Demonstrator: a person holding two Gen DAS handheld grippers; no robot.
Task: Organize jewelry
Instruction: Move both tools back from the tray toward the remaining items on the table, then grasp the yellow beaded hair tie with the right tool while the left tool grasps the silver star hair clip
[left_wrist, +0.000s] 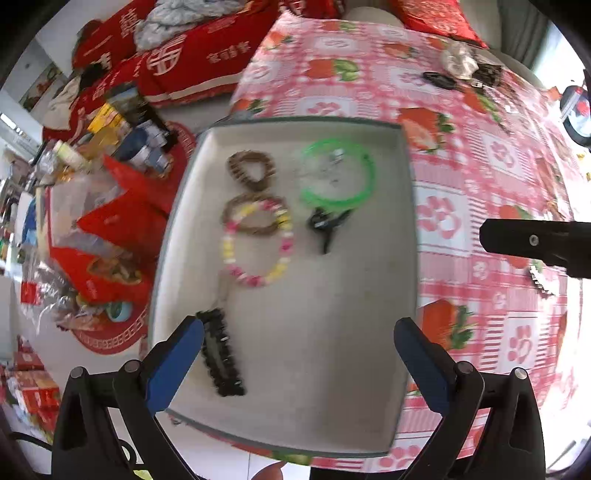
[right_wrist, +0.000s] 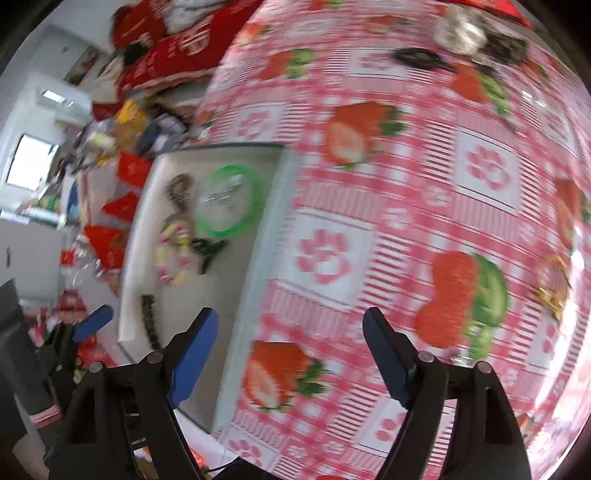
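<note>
The surface (left_wrist: 491, 177) carries a pink checked cloth printed with strawberries and flowers. A grey tray (left_wrist: 325, 369) sits at its left edge, with a raised rim on all sides. The left gripper (left_wrist: 298, 338) hangs above the near half of the tray, jaws wide apart and holding nothing. The right gripper (right_wrist: 290, 326) hangs over the bare cloth just right of the tray, jaws likewise wide and holding nothing; its left finger overlaps the tray's right rim in the right wrist view. All visible tray contents lie in the far and left parts of the tray. A green ring (left_wrist: 338, 175) lies at the far right, with a small silvery piece (left_wrist: 334, 157) inside it. A bead bracelet (left_wrist: 258, 242) in pink, yellow and white lies left of centre, overlapping a brown band (left_wrist: 251, 216). A second brown band (left_wrist: 252, 170) lies beyond that. A black clip (left_wrist: 327, 223) lies just below the green ring. A black comb clip (left_wrist: 221, 354) lies near the left rim, beside the left gripper's left finger. More small items (left_wrist: 461, 70) lie at the far edge of the surface, well apart from the tray.
</note>
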